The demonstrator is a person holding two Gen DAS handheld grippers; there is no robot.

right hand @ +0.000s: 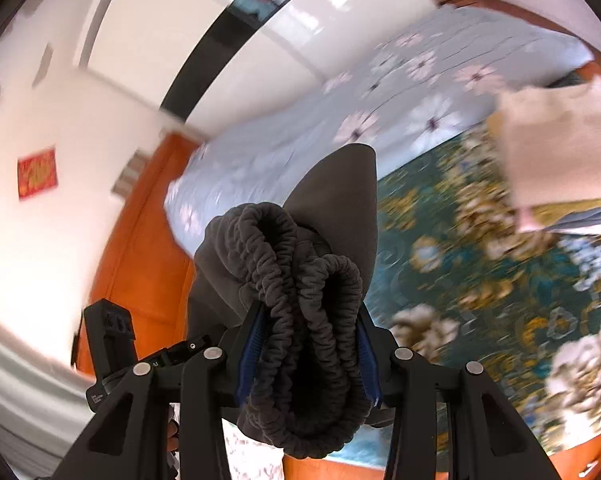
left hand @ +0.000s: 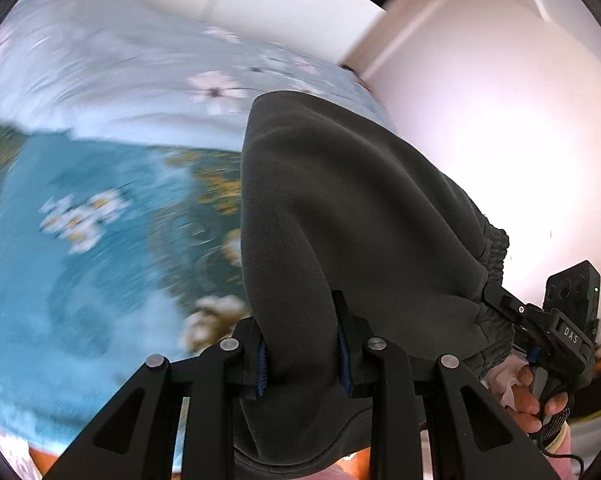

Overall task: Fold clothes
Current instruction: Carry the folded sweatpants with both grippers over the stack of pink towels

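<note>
In the left wrist view, the left gripper (left hand: 304,356) is clamping a thick fold of dark grey sweatpants (left hand: 340,208) between its blue-padded fingers (left hand: 261,368). The garment is hanging lifted above the bed (left hand: 80,240), which is wearing a teal flowered cover, with a pale blue flowered quilt (left hand: 140,80) lying beyond it. At the lower right, the right gripper (left hand: 512,312) is pinching the gathered waistband, and a hand (left hand: 536,396) is wrapping its handle.

In the right wrist view, the right gripper (right hand: 306,354) is squeezing the bunched elastic waistband (right hand: 300,300) of the sweatpants (right hand: 340,200), raised over the bed (right hand: 480,300). A folded cream cloth (right hand: 560,144) is lying on the bed at the upper right. The left gripper (right hand: 112,344) is showing at the lower left.
</note>
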